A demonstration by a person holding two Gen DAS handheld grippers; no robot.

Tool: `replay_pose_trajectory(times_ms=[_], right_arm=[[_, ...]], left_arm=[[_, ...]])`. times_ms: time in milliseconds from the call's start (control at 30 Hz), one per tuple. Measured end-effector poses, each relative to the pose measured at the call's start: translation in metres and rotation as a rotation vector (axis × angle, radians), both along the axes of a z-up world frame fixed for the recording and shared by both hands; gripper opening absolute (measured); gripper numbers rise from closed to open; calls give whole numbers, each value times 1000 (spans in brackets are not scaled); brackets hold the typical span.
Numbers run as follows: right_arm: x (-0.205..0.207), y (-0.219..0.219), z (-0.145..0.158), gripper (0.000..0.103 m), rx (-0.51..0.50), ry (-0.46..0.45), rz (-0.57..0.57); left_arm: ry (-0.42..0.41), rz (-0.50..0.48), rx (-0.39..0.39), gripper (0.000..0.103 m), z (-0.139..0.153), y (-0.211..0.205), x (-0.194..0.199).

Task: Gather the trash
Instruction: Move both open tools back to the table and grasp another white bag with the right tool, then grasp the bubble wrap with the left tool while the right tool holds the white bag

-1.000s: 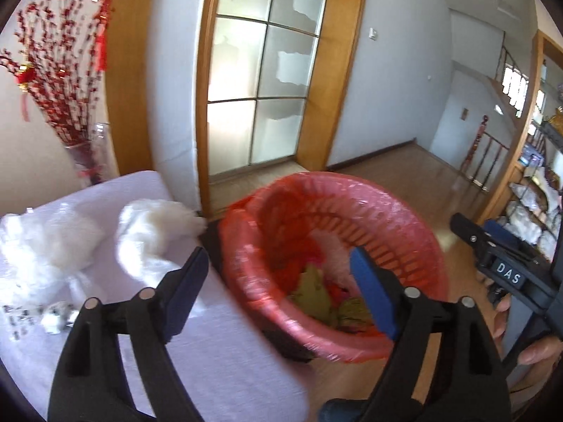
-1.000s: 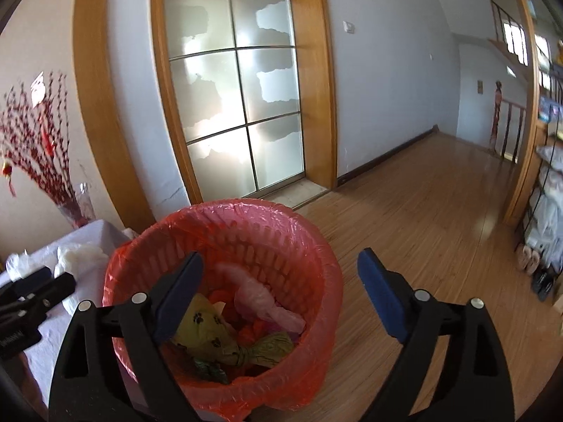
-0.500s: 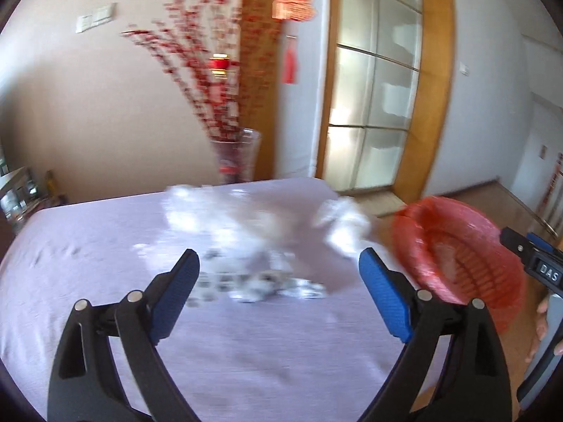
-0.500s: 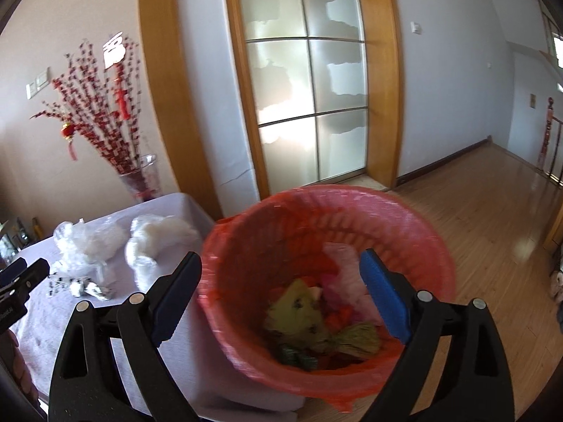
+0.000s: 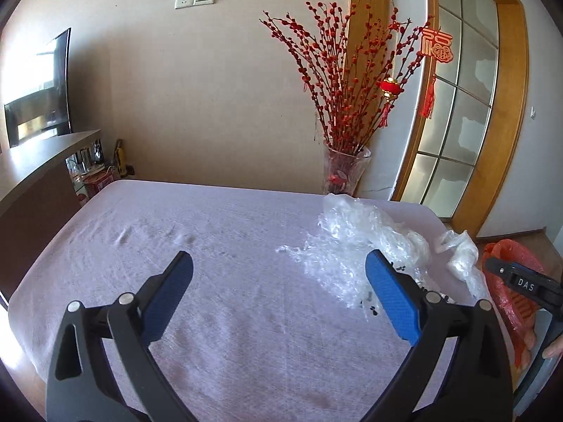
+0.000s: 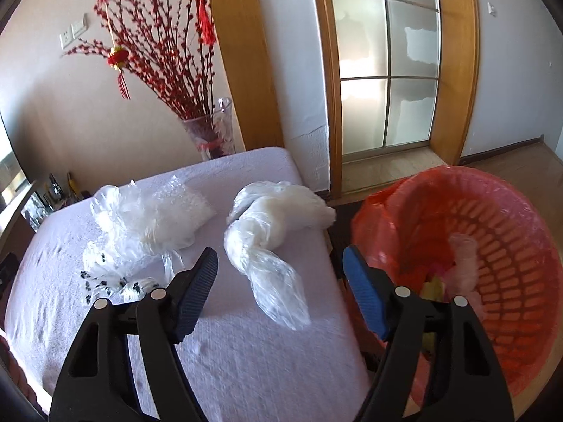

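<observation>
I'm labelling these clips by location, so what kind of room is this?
Most likely a home living or dining room: a cloth-covered table, a glass vase of red festive branches, a television on a sideboard, and a wood-framed frosted glass door.

On the lilac-clothed table (image 6: pixel 246 351) — a crumpled clear plastic heap (image 6: pixel 155 218), a twisted white plastic bag (image 6: pixel 271 225) near the edge, small black-spotted scraps (image 6: pixel 105 285).

1. From my right tool's camera, the worktop (image 6: pixel 246 351) lies left and the bin (image 6: pixel 510 246) stands just beside its right edge.
2. On the worktop, a twisted bag (image 6: pixel 267 232) lies near that edge; a crumpled wrap (image 6: pixel 155 218) lies farther left.
3. Small scraps (image 6: pixel 105 281) sit before the wrap.
4. A vase (image 6: pixel 211 133) stands behind the worktop.
</observation>
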State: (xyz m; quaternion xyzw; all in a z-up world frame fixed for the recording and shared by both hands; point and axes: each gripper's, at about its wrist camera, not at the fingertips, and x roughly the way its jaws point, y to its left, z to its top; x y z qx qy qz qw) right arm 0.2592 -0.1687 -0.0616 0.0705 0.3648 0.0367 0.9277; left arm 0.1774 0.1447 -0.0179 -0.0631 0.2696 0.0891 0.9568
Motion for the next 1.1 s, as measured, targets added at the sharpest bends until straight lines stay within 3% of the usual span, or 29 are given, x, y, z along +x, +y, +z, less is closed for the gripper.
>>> replay_pose_trajectory(times_ms=[467, 567, 733, 867, 900, 1000, 1100], right_arm=[[37, 27, -25, 67, -43, 111, -3], [39, 28, -27, 61, -43, 121, 5], [41, 30, -31, 39, -47, 139, 27], [37, 26, -30, 30, -34, 132, 33], [35, 25, -29, 23, -33, 129, 35], [28, 19, -28, 22, -16, 125, 40], [20, 14, -28, 19, 9, 119, 50]], left_arm=[[29, -14, -26, 97, -11, 14, 7], [35, -20, -30, 96, -13, 14, 10], [42, -62, -51, 96, -11, 5, 17], [51, -120, -76, 96, -8, -12, 31], [55, -135, -81, 96, -7, -17, 35], [72, -185, -107, 95, -5, -34, 51], [101, -229, -107, 87, -5, -53, 70]])
